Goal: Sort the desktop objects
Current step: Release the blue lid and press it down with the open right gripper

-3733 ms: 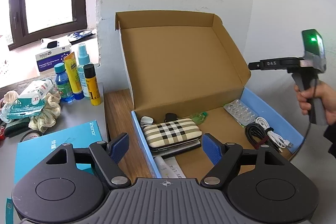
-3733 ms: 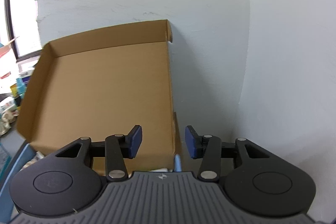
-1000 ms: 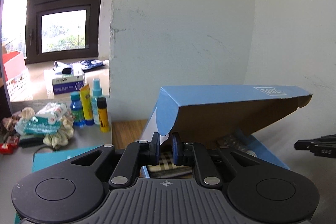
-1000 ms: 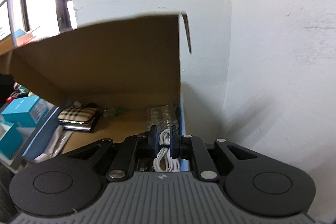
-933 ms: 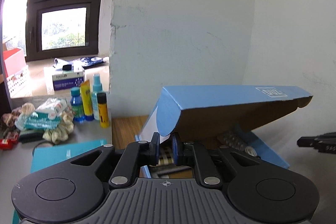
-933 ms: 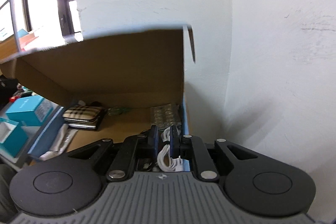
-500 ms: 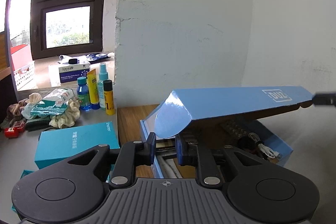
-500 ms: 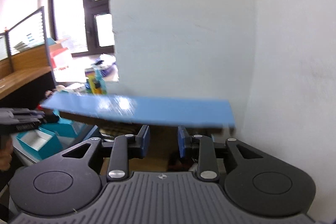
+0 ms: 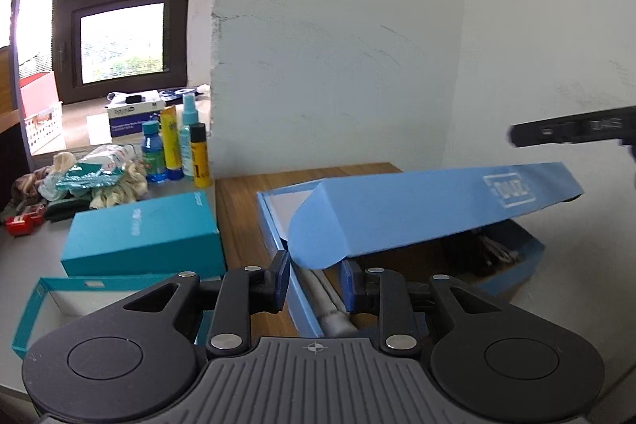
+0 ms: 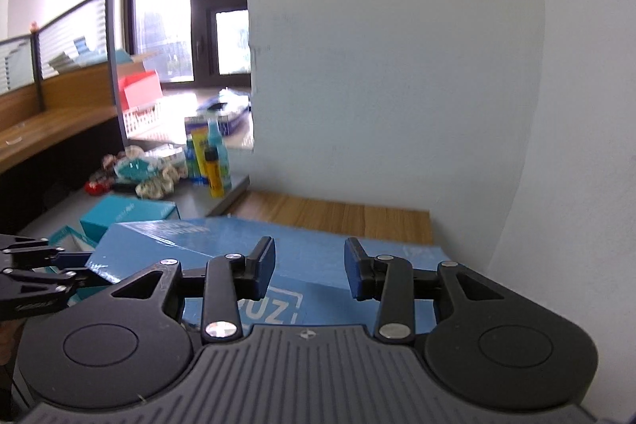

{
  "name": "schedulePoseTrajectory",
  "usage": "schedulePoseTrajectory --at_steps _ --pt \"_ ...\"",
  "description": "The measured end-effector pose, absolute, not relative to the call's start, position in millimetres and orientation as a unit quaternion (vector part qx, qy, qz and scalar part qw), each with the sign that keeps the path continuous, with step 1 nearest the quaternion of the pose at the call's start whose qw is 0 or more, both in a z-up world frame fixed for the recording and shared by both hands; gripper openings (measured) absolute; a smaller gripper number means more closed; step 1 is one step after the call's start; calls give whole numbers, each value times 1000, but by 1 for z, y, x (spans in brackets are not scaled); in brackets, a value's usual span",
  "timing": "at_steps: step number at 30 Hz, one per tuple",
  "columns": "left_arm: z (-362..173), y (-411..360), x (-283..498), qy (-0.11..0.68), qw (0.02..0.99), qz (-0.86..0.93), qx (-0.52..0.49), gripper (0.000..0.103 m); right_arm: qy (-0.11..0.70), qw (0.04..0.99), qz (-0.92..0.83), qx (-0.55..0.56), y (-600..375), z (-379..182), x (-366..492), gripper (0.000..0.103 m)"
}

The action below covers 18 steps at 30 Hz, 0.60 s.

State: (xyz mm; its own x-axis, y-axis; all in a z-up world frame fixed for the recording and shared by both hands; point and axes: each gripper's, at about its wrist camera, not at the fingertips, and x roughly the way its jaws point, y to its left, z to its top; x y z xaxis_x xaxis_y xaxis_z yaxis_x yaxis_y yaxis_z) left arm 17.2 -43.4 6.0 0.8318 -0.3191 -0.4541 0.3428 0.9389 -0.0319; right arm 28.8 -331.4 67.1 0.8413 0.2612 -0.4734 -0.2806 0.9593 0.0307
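blue box (image 9: pixel 401 289) on wood desk (image 9: pixel 246 193), lid (image 9: pixel 433 209) propped ajar, not seated | left gripper (image 9: pixel 313 283) jaws opening, straddling front wall corner, pinching nothing | right gripper (image 10: pixel 309 267) jaws opening above lid, empty | risk: lid rests on cables (image 9: pixel 497 253) inside, springs back up; left finger may snag wall, drag box

Blue box lid (image 9: pixel 429 209) (white logo), teal carton (image 9: pixel 143 233).

The lowered blue lid (image 9: pixel 433 209) hides most of the box's contents, leaving only a dim, indistinct cable bundle (image 9: pixel 497 251) showing, while the other gripper (image 9: pixel 572 132) is cut off by the picture's right edge.
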Motion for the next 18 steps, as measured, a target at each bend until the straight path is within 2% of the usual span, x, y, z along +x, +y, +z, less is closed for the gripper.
schedulePoseTrajectory --at_steps 18 --pt "-44 -44 3 273 944 -184 29 30 322 940 113 6 -336 -7 58 44"
